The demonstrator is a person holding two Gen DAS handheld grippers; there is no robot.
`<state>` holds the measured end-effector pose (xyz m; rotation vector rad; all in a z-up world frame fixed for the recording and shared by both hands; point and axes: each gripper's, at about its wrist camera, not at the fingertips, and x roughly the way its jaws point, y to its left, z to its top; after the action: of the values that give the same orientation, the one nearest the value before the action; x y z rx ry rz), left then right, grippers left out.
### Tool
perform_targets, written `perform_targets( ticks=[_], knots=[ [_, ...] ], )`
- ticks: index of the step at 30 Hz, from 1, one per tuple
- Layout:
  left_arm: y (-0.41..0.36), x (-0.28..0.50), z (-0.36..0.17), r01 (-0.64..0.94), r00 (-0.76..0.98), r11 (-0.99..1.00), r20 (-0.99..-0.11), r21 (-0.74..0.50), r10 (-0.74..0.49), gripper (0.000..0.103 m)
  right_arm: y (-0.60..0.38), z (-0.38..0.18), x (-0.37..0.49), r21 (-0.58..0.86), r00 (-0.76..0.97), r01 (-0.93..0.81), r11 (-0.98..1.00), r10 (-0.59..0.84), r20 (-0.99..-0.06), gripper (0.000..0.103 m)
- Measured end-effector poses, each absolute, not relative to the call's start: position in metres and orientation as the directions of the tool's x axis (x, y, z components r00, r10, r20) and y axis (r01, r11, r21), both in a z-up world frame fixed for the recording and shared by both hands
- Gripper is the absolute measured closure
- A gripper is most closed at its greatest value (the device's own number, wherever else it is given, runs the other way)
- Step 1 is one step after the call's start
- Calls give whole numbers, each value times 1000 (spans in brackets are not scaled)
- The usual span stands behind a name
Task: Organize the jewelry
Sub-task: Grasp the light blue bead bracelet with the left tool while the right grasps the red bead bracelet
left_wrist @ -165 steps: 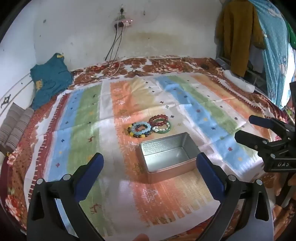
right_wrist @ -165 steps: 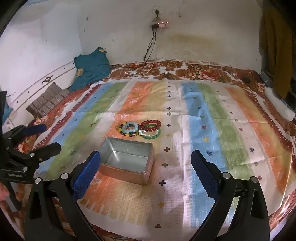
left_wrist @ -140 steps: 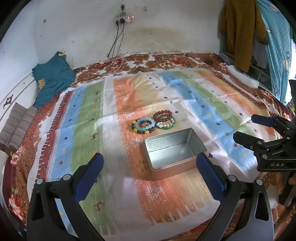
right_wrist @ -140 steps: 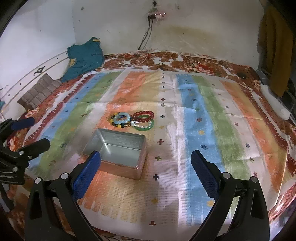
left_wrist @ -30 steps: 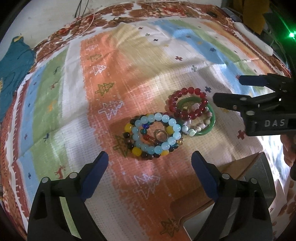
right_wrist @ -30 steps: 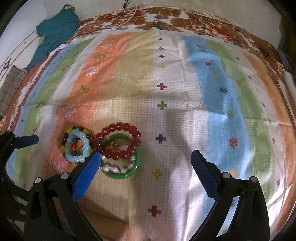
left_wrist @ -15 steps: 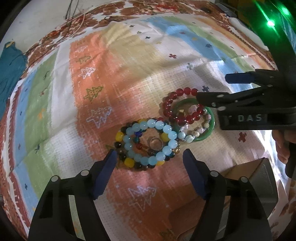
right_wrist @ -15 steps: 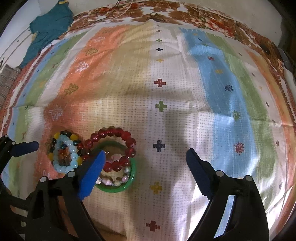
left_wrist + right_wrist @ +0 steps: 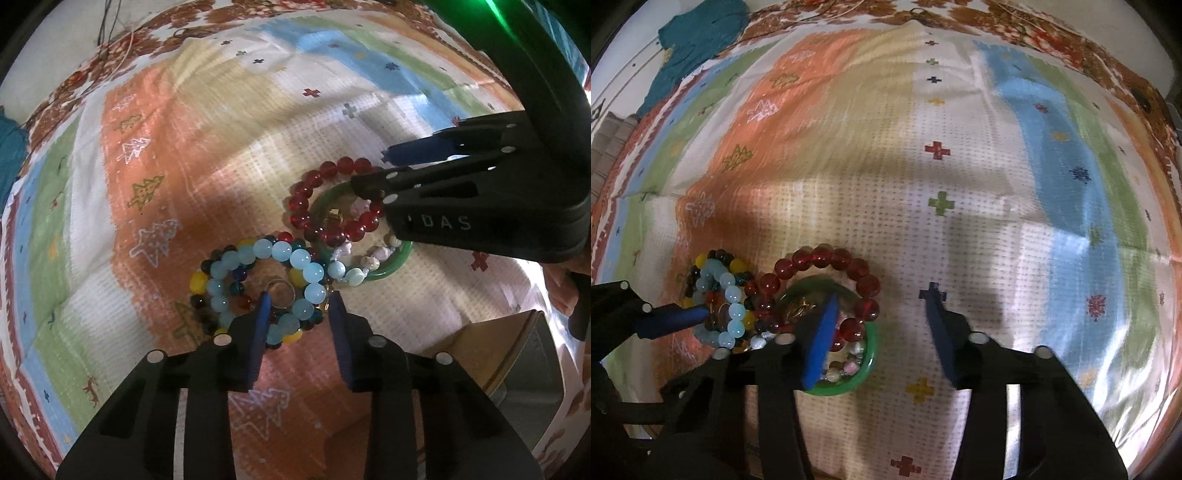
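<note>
You're at the pick-up: your left hand-held gripper [image 9: 299, 306] straddles the blue bracelet [image 9: 266, 258], your right hand-held gripper [image 9: 882, 310] spread over the red bracelet [image 9: 827, 258]. Next, pinch, lift to the tin [image 9: 524, 369].

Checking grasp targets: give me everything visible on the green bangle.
The green bangle is a smooth, glossy, solid ring, jade-like or plastic, lying flat on the striped cloth. The red bead bracelet overlaps its far side; a pale pink-and-white bead strand lies inside its near edge, beside a small gold piece. The right tool is open, one finger over its middle, the other outside. Contact is unclear.
</note>
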<state>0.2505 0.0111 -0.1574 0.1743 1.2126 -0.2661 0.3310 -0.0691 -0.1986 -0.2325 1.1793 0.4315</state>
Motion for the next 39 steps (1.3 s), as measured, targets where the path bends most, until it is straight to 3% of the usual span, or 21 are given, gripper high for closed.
perform_targets(
  ticks=[1, 5, 8, 10, 16, 39],
  knots=[
    [10, 250, -157, 300, 334, 954, -936, -6, -111, 79, -69, -199, 331, 51, 311, -446, 894, 208, -927, 69],
    [9, 251, -160, 308, 338, 951, -935, 1, -108, 79, -68, -199, 329, 75, 296, -464, 883, 234, -926, 82],
    [8, 251, -162, 310, 336, 951, -936, 3, -106, 81, -67, -199, 328, 72, 299, -468, 881, 234, -925, 83],
    [7, 251, -161, 310, 336, 951, -936, 7, -102, 92, -68, -198, 328, 75, 299, -468, 880, 238, -924, 83],
    [9, 251, -154, 290, 354, 957, -931, 15, -93, 92, -69, -194, 327, 72, 310, -469, 880, 241, -920, 89],
    [33, 233, -102, 160, 464, 987, -885, 31, -47, 92, -76, -145, 299, 65, 411, -490, 869, 296, -862, 89]
  ],
)
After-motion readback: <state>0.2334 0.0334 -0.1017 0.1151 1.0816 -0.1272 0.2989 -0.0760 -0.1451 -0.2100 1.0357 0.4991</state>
